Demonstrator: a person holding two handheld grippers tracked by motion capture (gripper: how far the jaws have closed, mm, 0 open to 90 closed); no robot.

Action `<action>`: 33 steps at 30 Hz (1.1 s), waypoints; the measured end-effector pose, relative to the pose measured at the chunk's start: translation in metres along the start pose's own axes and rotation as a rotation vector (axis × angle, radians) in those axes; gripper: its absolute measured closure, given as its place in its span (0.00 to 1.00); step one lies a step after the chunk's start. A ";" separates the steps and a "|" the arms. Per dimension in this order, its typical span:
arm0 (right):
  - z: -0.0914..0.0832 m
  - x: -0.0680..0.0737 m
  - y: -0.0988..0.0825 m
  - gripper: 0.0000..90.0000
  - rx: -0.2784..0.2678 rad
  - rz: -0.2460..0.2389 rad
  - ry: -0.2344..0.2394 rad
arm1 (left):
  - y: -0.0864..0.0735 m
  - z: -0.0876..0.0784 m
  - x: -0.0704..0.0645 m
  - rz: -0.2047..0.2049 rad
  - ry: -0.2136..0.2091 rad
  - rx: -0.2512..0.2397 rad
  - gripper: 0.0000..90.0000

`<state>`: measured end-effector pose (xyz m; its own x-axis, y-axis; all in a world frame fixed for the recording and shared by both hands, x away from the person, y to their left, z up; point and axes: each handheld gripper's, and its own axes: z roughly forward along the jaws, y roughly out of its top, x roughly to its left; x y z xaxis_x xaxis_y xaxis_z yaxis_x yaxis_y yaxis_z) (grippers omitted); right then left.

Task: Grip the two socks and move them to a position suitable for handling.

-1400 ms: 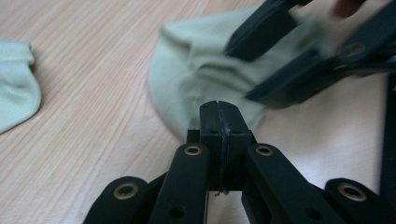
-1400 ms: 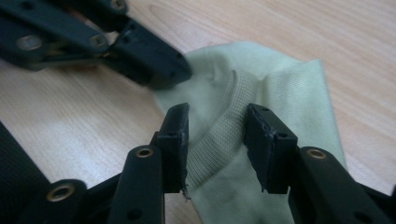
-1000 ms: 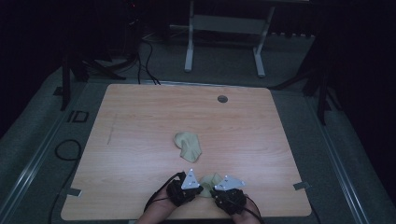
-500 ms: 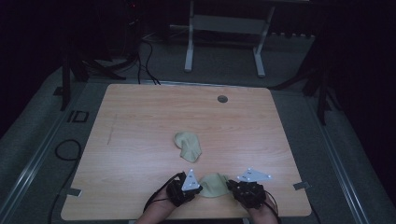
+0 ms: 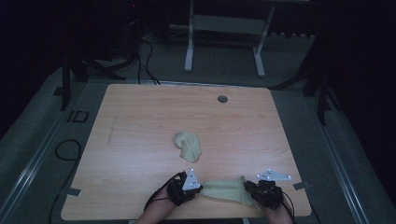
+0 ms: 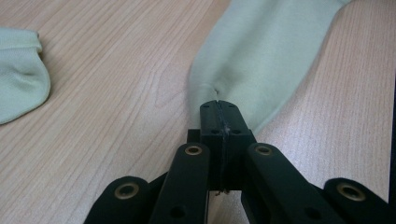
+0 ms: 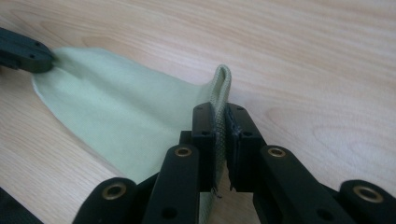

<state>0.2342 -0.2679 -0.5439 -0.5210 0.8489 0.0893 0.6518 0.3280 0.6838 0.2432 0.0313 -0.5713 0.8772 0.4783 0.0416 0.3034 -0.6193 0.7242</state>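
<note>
A pale green sock (image 5: 226, 190) lies stretched flat along the table's front edge, held at both ends. My left gripper (image 5: 198, 190) is shut on its left end; in the left gripper view the jaws pinch the toe end of the sock (image 6: 254, 60). My right gripper (image 5: 248, 191) is shut on the ribbed cuff (image 7: 222, 88) at the other end, and the sock (image 7: 121, 112) runs away from it to the other gripper's black jaw. A second, crumpled pale green sock (image 5: 188, 145) lies near the table's middle, also at the left in the left gripper view (image 6: 18, 77).
The wooden table (image 5: 140, 121) has a round cable hole (image 5: 222, 99) near its far edge. White metal legs of a stand (image 5: 189, 42) rise on the floor beyond it, and cables lie at the far left.
My right gripper has moved to the right along the front edge, pulling the bunched sock out into a flat strip. The left gripper has stayed put.
</note>
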 end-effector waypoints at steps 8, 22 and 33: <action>-0.002 -0.008 0.005 0.76 -0.032 0.012 -0.044 | 0.001 0.001 0.002 -0.003 -0.003 -0.002 0.99; 0.015 -0.007 0.000 0.97 0.037 -0.029 -0.051 | 0.001 0.001 0.001 -0.025 -0.011 0.000 0.99; 0.015 -0.018 0.003 0.96 0.033 -0.013 -0.053 | 0.003 0.002 -0.001 -0.041 -0.029 -0.019 0.98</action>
<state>0.2537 -0.2757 -0.5540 -0.5001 0.8650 0.0411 0.6632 0.3521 0.6605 0.2436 0.0276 -0.5709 0.8748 0.4844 -0.0083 0.3324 -0.5877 0.7376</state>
